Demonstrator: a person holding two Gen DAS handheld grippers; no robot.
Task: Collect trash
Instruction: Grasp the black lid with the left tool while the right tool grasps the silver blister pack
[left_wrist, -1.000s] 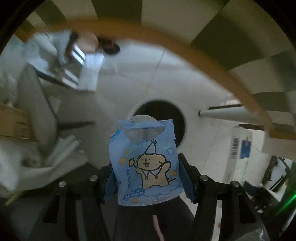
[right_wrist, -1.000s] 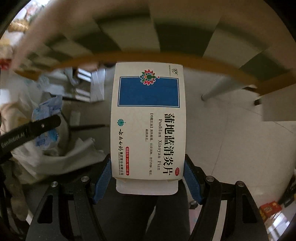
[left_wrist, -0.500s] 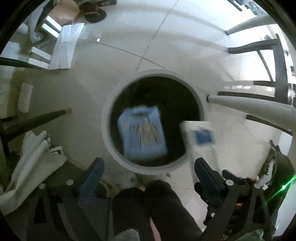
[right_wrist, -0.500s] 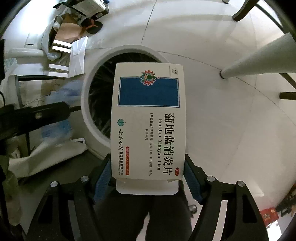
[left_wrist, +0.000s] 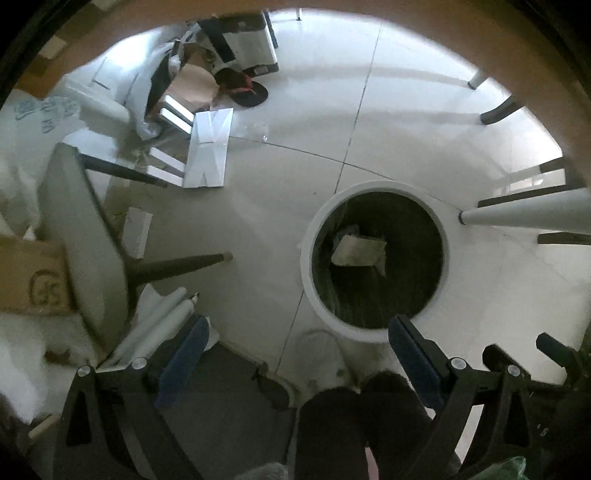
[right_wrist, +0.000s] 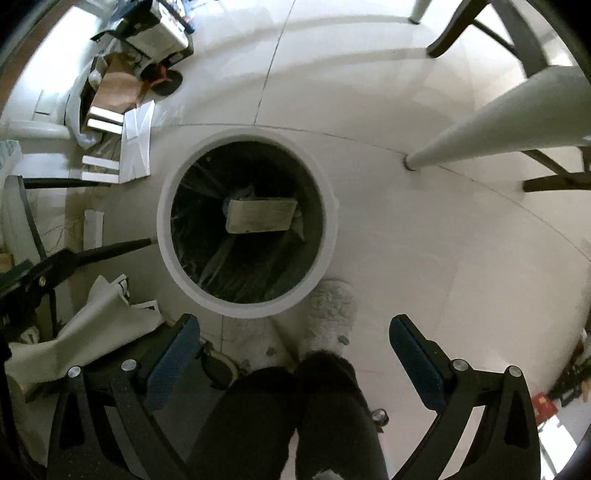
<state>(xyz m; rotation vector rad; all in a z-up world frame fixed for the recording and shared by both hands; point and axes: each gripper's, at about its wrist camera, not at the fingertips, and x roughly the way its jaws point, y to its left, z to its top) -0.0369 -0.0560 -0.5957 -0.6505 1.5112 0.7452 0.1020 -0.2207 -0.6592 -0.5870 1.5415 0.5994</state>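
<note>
Now both the left gripper (left_wrist: 297, 334) and right gripper (right_wrist: 293, 334) gape wide, empty; the box (right_wrist: 261, 215) lies inside the bin (right_wrist: 332, 210), long axis left-right, directly beneath the right one.

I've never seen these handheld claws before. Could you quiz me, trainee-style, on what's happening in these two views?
1. True or false: the right claw is clamped on a box.
2. Where does the pale rectangular cardboard box lie?
A. on the tiled floor
B. inside the round white-rimmed bin with a dark liner
C. between the left claw's fingers
3. Fill in: the left claw is ____ and holds nothing.

Key
1. False; its jaws stand apart, empty.
2. B
3. open
</note>
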